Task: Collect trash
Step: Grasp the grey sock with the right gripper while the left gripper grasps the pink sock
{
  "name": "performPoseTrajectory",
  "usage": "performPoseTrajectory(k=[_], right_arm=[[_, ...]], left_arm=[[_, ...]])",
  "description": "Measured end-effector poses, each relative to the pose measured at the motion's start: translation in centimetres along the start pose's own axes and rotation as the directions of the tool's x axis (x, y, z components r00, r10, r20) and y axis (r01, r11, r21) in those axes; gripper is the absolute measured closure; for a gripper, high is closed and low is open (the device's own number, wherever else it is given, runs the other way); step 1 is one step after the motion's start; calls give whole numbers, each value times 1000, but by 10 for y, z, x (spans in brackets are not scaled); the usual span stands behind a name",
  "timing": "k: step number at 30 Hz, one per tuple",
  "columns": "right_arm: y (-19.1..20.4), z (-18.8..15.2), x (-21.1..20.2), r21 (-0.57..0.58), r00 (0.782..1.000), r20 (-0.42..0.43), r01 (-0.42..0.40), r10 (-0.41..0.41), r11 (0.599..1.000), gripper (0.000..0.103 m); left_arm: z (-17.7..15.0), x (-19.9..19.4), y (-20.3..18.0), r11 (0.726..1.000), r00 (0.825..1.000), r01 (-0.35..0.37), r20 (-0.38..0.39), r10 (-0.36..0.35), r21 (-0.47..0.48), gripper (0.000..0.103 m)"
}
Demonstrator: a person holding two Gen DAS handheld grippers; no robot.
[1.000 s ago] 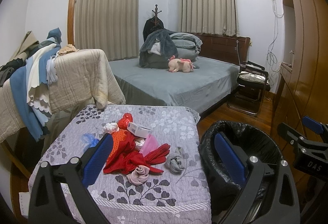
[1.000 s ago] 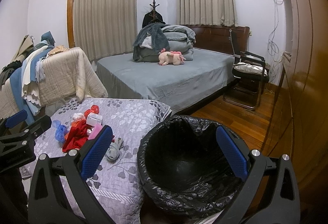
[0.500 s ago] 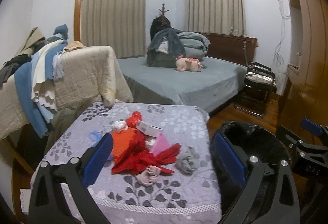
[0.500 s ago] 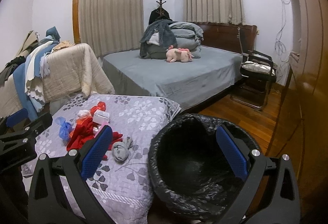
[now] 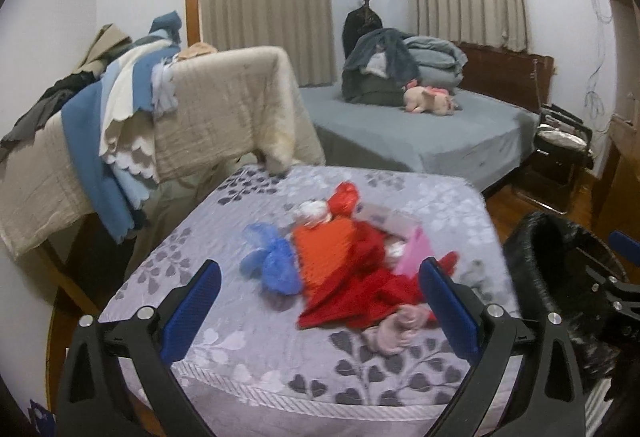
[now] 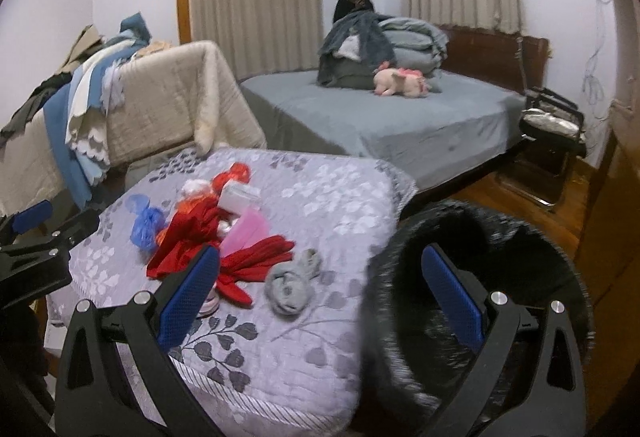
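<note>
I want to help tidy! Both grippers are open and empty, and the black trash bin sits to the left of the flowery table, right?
Not quite: the black trash bin sits to the right of the flowery table, as the right wrist view shows. Both grippers, left and right, are open and empty.

No readable text, labels, brand names or nos. anywhere in either view. The small white rectangular cardboard box (image 6: 240, 196) among the clutter on the grey floral-quilted desk (image 6: 320, 205) may carry print, but it's too small and blurred to make out. The right wrist view shows part of the other black plastic gripper (image 6: 36, 249) at the left edge; no marking legible on its body. The left wrist view is motion-blurred w/ nothing legible.
</note>
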State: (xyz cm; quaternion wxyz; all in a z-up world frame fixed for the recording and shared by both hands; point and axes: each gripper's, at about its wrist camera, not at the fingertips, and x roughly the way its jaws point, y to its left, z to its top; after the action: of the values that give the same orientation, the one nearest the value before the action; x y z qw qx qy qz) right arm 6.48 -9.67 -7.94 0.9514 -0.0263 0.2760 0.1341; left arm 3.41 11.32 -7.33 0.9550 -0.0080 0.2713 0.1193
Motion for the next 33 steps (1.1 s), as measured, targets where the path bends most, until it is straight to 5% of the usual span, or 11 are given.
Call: performPoseTrajectory(k=[4, 8, 21, 23, 33], right_arm=[[14, -10, 32, -30, 999, -47, -8, 7, 1000, 7], [23, -19, 60, -55, 995, -95, -32, 26, 998, 22], [25, -44, 125, -90, 974, -226, -34, 13, 995, 45], [24, -46, 130, -88, 966, -255, -66, 42, 994, 60], [18, -36, 113, -63, 971, -224, -95, 79, 993, 66]], left_arm=[[-10, 17, 14, 1000, 1000, -3, -20, 2, -23, 6], [-19, 32, 20, 1000, 999, -10, -47, 9, -30, 6], [-33, 60, 16, 1000, 996, 9, -90, -11, -22, 12], [-34, 63, 11, 1000, 995, 23, -95, -24, -14, 14], [-44, 68, -16, 995, 987, 101, -129, -99, 12, 25]])
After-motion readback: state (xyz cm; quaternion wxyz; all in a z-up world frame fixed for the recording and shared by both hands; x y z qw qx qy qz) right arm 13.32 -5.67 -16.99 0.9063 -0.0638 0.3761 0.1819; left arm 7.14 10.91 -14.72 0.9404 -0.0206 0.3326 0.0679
